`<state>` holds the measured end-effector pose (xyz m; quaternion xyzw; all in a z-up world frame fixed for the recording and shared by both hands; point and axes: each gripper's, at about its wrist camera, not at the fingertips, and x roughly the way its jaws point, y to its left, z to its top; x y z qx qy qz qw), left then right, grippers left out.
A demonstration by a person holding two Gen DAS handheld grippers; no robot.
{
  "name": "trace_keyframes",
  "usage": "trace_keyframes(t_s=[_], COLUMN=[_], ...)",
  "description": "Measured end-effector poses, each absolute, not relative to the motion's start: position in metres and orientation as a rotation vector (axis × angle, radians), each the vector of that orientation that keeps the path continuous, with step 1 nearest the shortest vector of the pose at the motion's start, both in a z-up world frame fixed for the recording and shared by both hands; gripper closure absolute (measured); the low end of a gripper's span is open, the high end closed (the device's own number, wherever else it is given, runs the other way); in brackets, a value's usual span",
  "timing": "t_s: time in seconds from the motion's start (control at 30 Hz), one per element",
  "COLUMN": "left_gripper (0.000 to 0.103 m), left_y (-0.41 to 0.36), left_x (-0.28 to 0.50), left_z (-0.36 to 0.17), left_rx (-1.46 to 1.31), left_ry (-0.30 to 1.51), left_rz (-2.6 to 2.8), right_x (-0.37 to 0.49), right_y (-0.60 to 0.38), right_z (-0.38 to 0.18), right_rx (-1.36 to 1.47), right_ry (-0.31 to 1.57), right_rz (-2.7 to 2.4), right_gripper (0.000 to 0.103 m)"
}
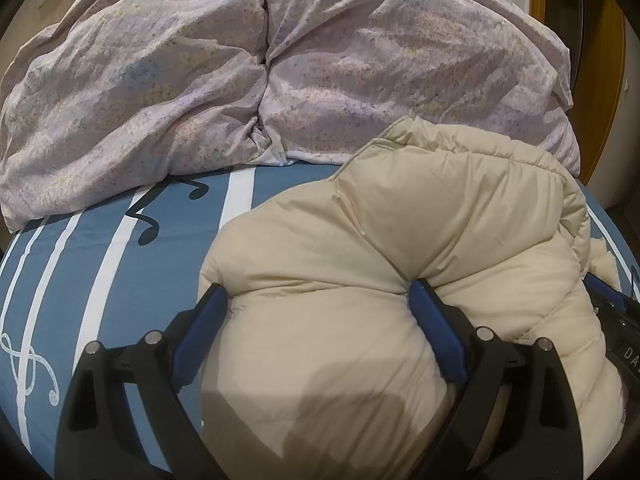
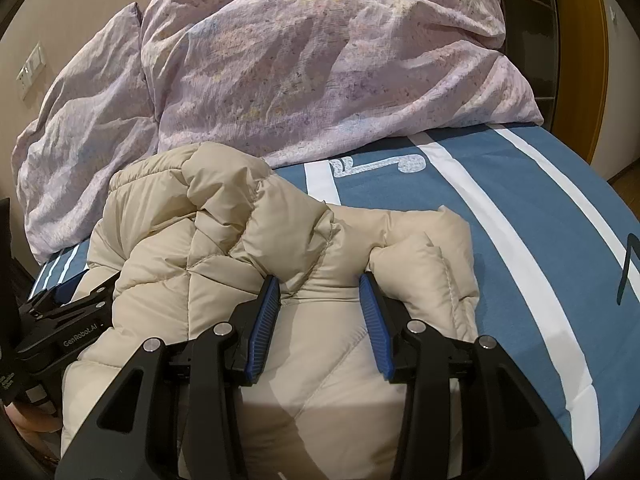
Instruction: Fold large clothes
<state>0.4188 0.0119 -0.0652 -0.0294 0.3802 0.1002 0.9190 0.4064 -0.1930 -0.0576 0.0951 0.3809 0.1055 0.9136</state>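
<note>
- Here, a cream puffer jacket [image 1: 400, 240] is seen bunched in a thick bundle on the bed [image 1: 100, 260], on a blue sheet with white stripes and musical-note prints.
- The jacket's far edge is found just beside a rumpled lilac duvet [image 1: 160, 80], which is heaped across the head of the bed.
- The left gripper [image 1: 316, 292] is set wide over the jacket's left portion; a fat roll of padding is straddled by its blue-padded fingers [image 1: 436, 332], and the fabric bulges between them. The right pad is pressed into a crease; whether the roll is truly squeezed cannot be told.
- The right gripper [image 2: 320, 284] is placed on the jacket's right portion, fingers [image 2: 262, 328] spread apart with quilted fabric lying between them; a folded sleeve-like flap [image 2: 420, 256] is touched by the right finger's tip.
- In the right wrist view, the left gripper's black body is visible at the jacket's left edge.
- A wall switch plate [image 2: 30, 72] and wooden trim [image 1: 608, 60] are noted at the margins.
</note>
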Motion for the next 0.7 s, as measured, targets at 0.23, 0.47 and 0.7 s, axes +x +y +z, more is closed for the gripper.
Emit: trace_keyframes(t_s=[0.23,0.47,0.7], left_gripper=[0.010,0.010,0.008], left_y=[0.0114,0.0112,0.0118], left_x=[0.4190,0.4199,0.4177], left_z=[-0.0658,-0.0665,-0.0645], left_rx=[-0.064,-0.068,-0.069], left_ry=[0.784,0.786,0.787], left_rz=[0.208,0.207,0.216], right_x=[0.4064,0.4073,0.4049], right_y=[-0.1932,-0.1923,-0.1927], right_z=[-0.0577,-0.0579,-0.0547], right_rx=[0.195,0.196,0.188], right_ry=[0.784,0.787,0.794], right_rz=[0.215,0.204,0.187], right_gripper=[0.059,0.059,0.059])
